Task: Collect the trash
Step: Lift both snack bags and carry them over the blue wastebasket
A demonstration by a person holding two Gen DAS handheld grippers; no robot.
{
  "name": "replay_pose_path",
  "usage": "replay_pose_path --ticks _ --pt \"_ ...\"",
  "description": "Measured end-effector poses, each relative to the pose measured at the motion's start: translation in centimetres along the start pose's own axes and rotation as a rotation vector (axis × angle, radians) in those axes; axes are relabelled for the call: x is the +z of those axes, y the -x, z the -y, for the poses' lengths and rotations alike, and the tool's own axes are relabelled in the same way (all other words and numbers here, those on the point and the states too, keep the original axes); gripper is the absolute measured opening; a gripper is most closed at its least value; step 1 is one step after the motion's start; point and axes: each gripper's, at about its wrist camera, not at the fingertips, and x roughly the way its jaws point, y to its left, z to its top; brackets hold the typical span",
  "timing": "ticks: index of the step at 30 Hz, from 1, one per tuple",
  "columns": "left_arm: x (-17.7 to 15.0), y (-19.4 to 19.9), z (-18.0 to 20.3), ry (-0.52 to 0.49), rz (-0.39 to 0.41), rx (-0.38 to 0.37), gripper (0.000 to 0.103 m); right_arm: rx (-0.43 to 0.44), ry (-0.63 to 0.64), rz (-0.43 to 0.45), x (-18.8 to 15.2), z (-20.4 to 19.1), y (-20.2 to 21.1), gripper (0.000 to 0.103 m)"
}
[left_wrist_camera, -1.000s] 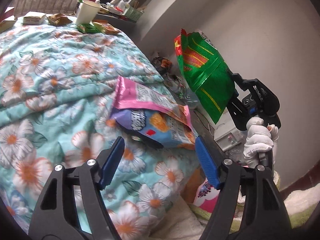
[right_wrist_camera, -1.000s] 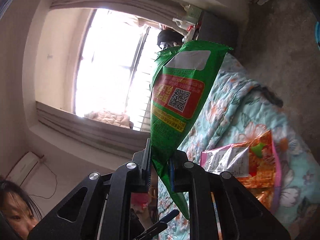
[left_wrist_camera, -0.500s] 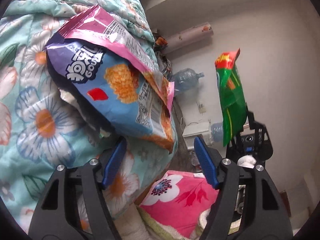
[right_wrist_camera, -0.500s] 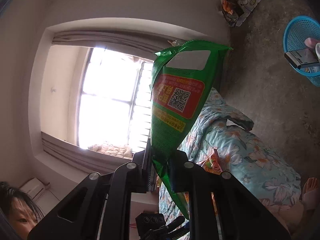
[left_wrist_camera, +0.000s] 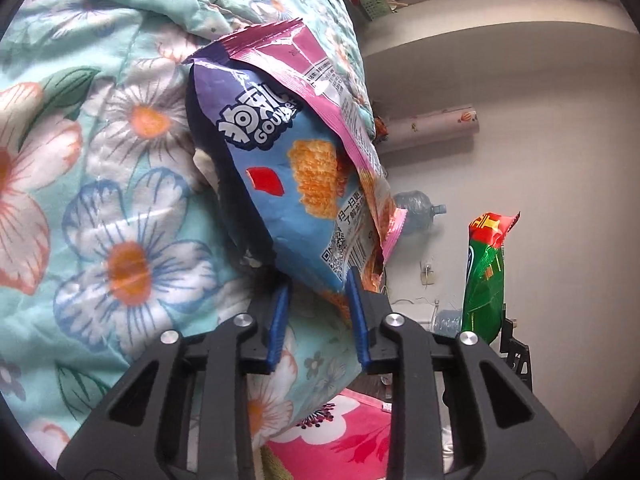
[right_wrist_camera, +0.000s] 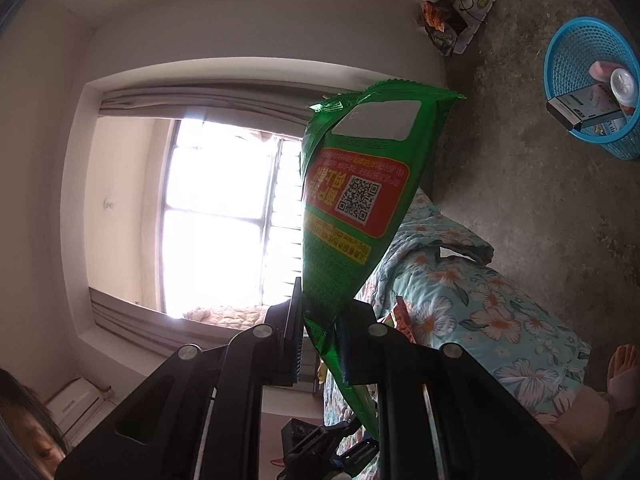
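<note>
Right gripper [right_wrist_camera: 320,336] is gripping the green wrapper [right_wrist_camera: 356,200]; left gripper [left_wrist_camera: 318,312], jaws part-spread and empty, is straddling the blue snack bag [left_wrist_camera: 280,184] corner and should seat deeper before clamping.

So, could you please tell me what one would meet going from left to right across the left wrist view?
Floral quilt → blue snack bag with the pink snack bag over it → water jug by the wall → green snack bag.
</note>
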Motion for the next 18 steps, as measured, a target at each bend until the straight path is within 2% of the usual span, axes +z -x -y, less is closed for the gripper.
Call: replay_pose_path --ticks 1,10,18 --pt "0.2 0.3 0.0 -0.004 0.008 0.002 0.018 0.002 -0.001 -0.002 -0.1 0.0 0.0 0.014" --pt "0.9 5.0 2.0 -0.148 0.128 0.045 0.004 0.014 -0.022 -0.047 -0.7 0.4 -0.8 0.014" --pt "2.5 10.2 4.4 -0.340 0.252 0.148 0.000 0.012 -0.017 -0.063 -0.9 0.4 -1.1 0.014"
